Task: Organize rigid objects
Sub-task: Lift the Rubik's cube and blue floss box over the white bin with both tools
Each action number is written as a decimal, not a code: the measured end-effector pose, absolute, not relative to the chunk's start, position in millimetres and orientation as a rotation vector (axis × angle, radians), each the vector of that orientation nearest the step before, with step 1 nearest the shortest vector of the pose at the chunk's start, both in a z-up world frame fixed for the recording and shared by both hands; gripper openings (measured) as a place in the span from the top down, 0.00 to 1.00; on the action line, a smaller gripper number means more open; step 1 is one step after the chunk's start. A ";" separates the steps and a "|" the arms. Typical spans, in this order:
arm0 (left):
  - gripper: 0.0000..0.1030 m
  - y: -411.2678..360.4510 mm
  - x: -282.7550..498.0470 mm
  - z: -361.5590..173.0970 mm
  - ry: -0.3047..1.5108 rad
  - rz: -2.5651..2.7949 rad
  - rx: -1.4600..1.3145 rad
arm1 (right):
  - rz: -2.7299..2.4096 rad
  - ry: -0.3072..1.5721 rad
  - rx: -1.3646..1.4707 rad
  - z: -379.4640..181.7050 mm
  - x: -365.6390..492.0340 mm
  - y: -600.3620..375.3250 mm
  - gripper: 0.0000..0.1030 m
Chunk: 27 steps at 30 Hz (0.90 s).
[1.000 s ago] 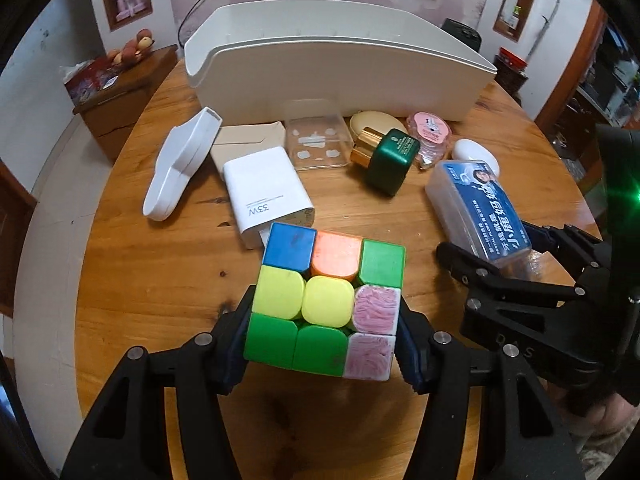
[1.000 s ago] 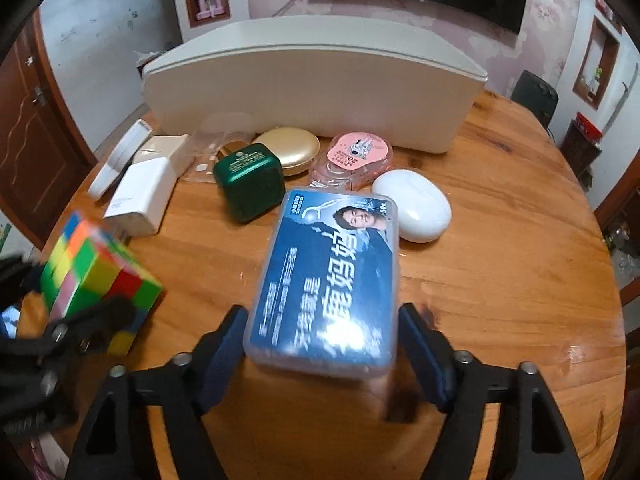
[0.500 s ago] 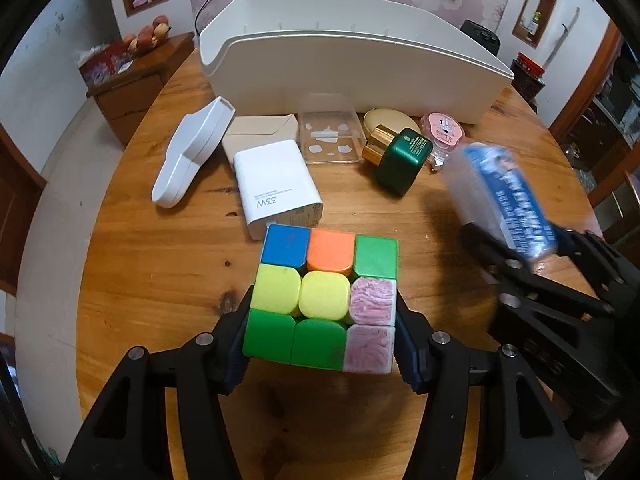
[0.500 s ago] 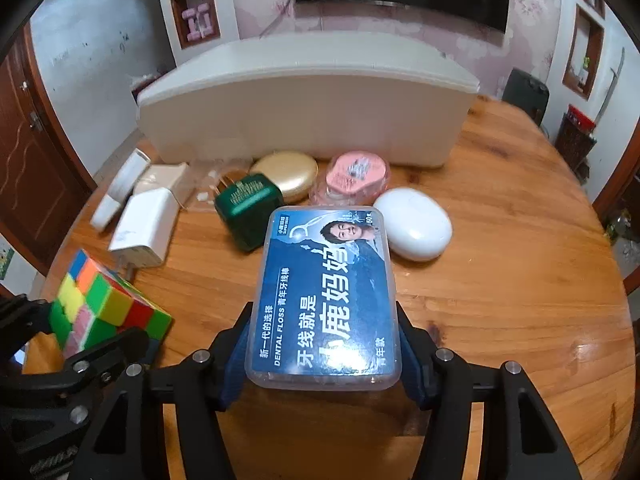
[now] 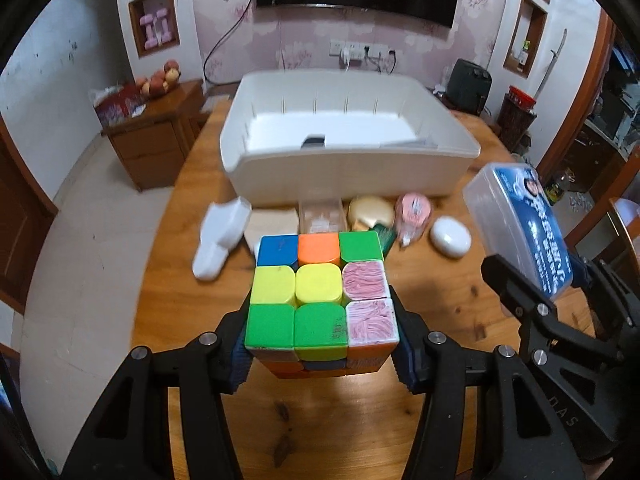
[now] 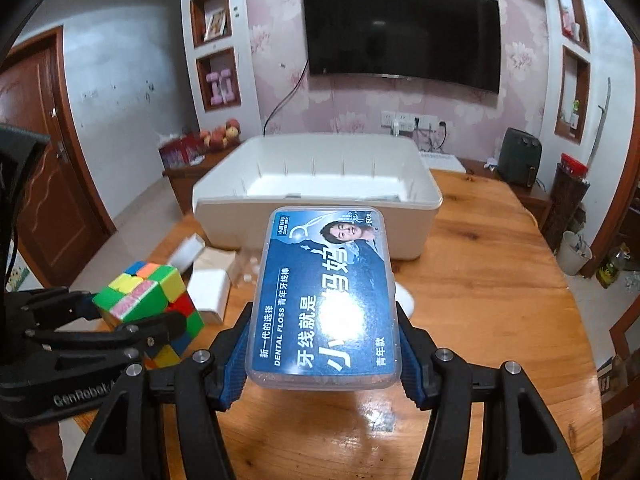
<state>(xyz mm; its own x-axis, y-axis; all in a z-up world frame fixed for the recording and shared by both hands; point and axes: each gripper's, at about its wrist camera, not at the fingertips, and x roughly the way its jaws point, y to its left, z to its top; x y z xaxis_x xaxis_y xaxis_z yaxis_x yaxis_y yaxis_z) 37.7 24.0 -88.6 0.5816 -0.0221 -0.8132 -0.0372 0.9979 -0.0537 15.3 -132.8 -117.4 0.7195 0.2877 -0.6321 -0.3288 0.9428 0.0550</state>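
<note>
1. Left wrist view had the left gripper (image 5: 320, 344) clenched on the puzzle cube (image 5: 322, 296), lifted above the wooden table (image 5: 340, 420), both pads pressed to the cube's sides.
2. Right gripper (image 6: 322, 356) was clamped on the dental floss box (image 6: 326, 300), blue label up, held off the tabletop.
3. Ahead of both stood the white bin (image 5: 348, 148), open at the top.
4. Between the bin and the cube sat a row: white holder (image 5: 220, 236), gold compact (image 5: 370, 212), pink tape dispenser (image 5: 414, 214), white oval case (image 5: 450, 236).
</note>
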 end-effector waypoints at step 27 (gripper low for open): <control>0.42 72.5 211.6 38.0 0.855 0.107 -0.125 | 0.223 0.600 -0.103 35.9 193.4 -125.6 0.40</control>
<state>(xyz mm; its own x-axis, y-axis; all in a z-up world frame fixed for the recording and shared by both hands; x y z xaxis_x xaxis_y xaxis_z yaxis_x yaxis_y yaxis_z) 211.6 72.5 38.0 0.6518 0.0442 -0.7571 -0.1446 0.9872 -0.0668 193.4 -125.6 35.9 0.8022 0.1777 -0.5700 -0.2374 0.9709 -0.0315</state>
